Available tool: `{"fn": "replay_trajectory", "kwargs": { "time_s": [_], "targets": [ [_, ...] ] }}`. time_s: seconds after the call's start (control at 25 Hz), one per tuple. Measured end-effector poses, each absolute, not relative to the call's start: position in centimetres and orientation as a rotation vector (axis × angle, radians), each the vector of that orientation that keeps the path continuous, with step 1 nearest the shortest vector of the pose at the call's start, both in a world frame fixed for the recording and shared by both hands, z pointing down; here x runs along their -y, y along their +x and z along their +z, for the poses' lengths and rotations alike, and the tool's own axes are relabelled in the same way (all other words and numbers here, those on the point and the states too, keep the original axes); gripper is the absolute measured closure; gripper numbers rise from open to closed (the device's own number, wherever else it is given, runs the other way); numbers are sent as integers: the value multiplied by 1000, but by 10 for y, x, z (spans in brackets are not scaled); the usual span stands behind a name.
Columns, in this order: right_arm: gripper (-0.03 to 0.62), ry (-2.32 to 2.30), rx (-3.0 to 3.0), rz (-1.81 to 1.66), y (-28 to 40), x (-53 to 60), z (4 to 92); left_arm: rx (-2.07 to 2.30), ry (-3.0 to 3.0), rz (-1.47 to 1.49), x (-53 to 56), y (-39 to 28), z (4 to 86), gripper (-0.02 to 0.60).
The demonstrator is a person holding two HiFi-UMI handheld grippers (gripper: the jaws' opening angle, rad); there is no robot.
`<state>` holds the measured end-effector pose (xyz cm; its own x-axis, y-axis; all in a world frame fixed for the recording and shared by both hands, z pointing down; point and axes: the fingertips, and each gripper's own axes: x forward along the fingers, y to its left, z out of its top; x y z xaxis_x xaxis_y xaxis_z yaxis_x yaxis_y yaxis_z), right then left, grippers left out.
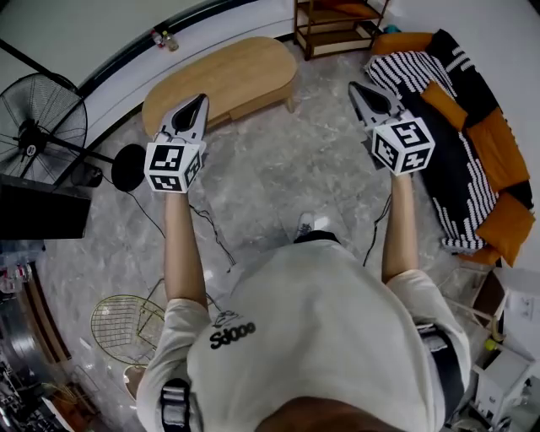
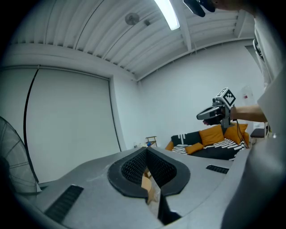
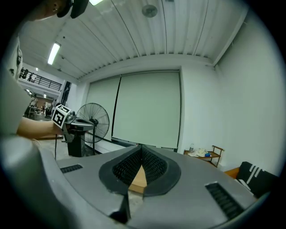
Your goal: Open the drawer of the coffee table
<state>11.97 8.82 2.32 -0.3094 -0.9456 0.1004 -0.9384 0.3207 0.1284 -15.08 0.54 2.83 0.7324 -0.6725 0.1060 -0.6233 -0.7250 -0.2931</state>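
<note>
Plainly, we judge the task has hardly begun. We stand on the marble floor with both arms held out, and the coffee table (image 1: 224,78) lies ahead at about eleven o'clock in the head view, well apart from both grippers. No view lets us pick out its drawer or a handle, so we cannot say whether it is shut; nothing suggests it has been pulled. What remains, as we read it, is all of it: close the gap, find the drawer front, take hold and draw it out.

Going left to right, the left gripper (image 1: 199,101) has its jaws pressed together with nothing between them. Its own view shows only a sliver of the table's wood through the notch below the pads. The right gripper (image 1: 358,89) is the same, jaws closed tight and empty, with the same light wood showing under them. Both point roughly level toward the far wall.

Counting from the left in the head view:
- One standing fan (image 1: 38,126) at nine o'clock.
- One wire-mesh piece (image 1: 126,325) at eight o'clock, low by our side.
- Two grippers, one per hand.
- One coffee table.
- One wooden shelf unit (image 1: 337,25) at one o'clock.
- One sofa (image 1: 472,143) at two to three o'clock, carrying at least three orange cushions and a black-and-white striped throw.
</note>
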Motion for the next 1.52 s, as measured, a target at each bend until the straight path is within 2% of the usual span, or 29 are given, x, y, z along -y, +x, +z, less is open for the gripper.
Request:
{"fn": "replay_trajectory", "kwargs": {
  "time_s": [0.56, 0.88, 1.52],
  "targets": [
    [588, 1686, 2373, -109, 219, 24, 42, -1118, -2748, -306, 99, -64, 41, 563],
    [588, 1713, 2328, -55, 225, 105, 66, -1074, -2772, -341, 185, -64, 66, 563],
    [589, 1903, 2162, -43, 259, 320, 80, -995, -2754, -420, 453, -69, 97, 563]
  ]
}}
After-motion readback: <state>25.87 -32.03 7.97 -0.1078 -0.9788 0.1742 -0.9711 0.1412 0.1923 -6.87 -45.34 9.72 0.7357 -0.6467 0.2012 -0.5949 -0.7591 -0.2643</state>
